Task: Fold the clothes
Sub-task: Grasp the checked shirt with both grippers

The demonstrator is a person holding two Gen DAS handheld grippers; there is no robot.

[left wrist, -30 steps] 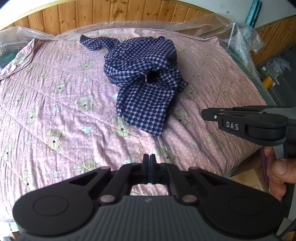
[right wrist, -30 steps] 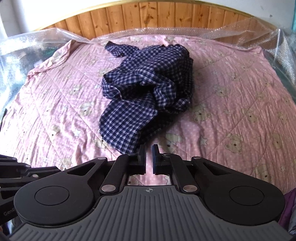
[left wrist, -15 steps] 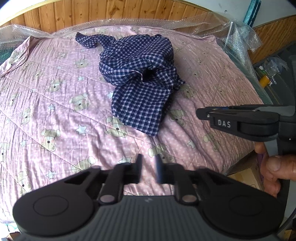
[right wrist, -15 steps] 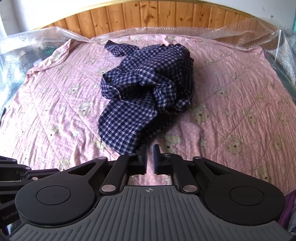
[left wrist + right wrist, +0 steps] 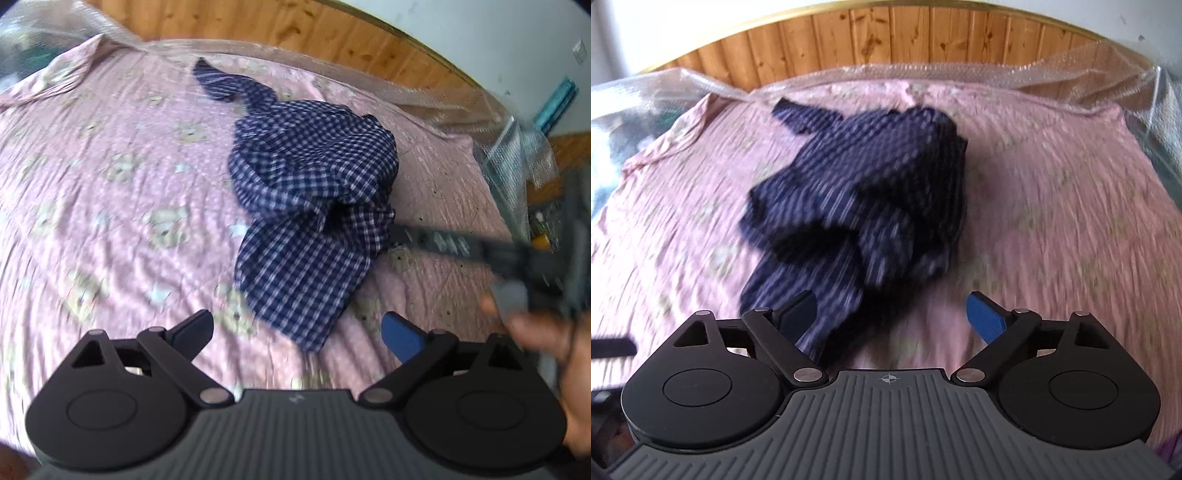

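Observation:
A crumpled navy checked shirt (image 5: 314, 206) lies in a heap on the pink bear-print bedspread (image 5: 110, 221), one sleeve trailing toward the headboard. My left gripper (image 5: 299, 328) hangs just short of the shirt's near corner, its jaws opening wide with only the cloth's tip below the gap. In the right wrist view the shirt (image 5: 871, 206) is blurred by motion. My right gripper (image 5: 892, 314) is opening too, its left finger over the shirt's near flap, nothing pinched. The right gripper (image 5: 443, 240) also shows as a dark blur beside the shirt, held by a hand (image 5: 546, 343).
A wooden headboard (image 5: 886, 40) stands behind the bed. Crinkled clear plastic (image 5: 1071, 74) lines the far and side edges of the mattress. Cluttered items (image 5: 543, 225) sit off the bed's right side. The bedspread (image 5: 1052, 206) spreads wide on both sides of the shirt.
Both grippers went from shut to wide open. Both moved in toward the shirt, which now sits larger and closer in each view. The left view has rolled.

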